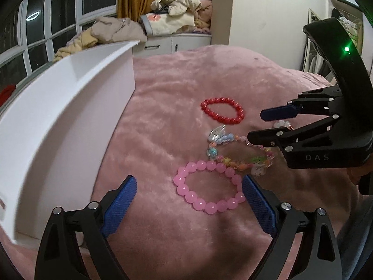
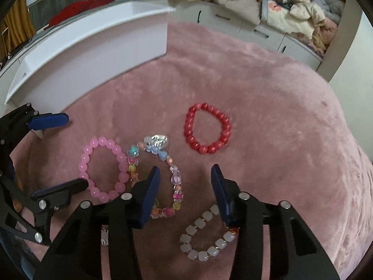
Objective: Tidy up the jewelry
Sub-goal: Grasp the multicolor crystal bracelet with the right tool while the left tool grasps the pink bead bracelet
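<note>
Several bead bracelets lie on a pink plush blanket (image 2: 279, 116). A pink bracelet (image 1: 207, 186) (image 2: 103, 169) lies between the tips of my open left gripper (image 1: 188, 193), which also shows in the right wrist view (image 2: 58, 154). A multicoloured bracelet (image 1: 240, 150) (image 2: 163, 175) touches it. A red bracelet (image 1: 222, 110) (image 2: 207, 128) lies farther off. A white square-bead bracelet (image 2: 205, 235) lies under my open right gripper (image 2: 185, 189), which also shows in the left wrist view (image 1: 256, 126). A white open box (image 1: 58, 116) (image 2: 93, 46) stands on the left.
White cabinets (image 2: 256, 30) piled with clothes and bedding (image 1: 172, 11) run along the far side under dark windows (image 1: 58, 7). A cream wall (image 1: 268, 11) stands beyond the bed on the right.
</note>
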A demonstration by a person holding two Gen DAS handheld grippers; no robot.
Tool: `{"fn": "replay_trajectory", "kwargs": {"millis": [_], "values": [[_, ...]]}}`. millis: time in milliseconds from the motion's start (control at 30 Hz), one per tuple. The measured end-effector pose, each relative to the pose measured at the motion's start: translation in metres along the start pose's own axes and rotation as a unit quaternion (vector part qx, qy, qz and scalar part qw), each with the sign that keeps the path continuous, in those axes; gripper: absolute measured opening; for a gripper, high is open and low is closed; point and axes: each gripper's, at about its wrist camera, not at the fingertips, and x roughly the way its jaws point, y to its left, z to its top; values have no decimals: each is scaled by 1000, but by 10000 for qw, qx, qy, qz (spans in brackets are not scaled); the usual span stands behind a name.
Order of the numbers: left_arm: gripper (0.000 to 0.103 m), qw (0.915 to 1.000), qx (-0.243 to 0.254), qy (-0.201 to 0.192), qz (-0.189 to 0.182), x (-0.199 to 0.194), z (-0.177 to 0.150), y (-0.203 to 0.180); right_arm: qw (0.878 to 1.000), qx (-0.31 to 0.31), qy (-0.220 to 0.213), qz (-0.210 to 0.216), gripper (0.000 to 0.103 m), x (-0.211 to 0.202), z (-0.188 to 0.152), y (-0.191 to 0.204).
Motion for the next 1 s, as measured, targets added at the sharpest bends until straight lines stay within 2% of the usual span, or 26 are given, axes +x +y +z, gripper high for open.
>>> {"fn": "replay_trajectory", "kwargs": {"millis": [67,233,333,400,433,500,567,600,800,1000], "values": [[76,9998,-54,158,-54,8,-3,3,9999,30,135,50,44,8,-2,-1],[75,9995,-25,305,-81,18,-9,4,9993,-43,382,21,43,22,-6,3],[70,9994,42,323,-96,20,-13,2,9990,21,429,76,35,26,-7,3],[63,9994,62,308,-107,20,-14,1,9990,13,428,122,20,23,-8,5],[60,9995,46,300,-124,19,-14,2,9989,20,437,181,17,22,-8,6],[47,9995,-25,310,-99,19,-14,5,9987,37,444,236,12,21,-8,6],[44,9992,-153,320,-184,19,-14,10,9986,76,436,288,12,19,-8,6],[38,9991,-220,314,-204,18,-14,12,9984,126,432,334,12,18,-9,5],[20,9971,-539,350,-412,13,-17,22,9973,356,352,534,12,6,-10,1],[16,9960,-629,340,-531,5,-17,24,9966,533,184,598,12,-4,-8,-5]]}}
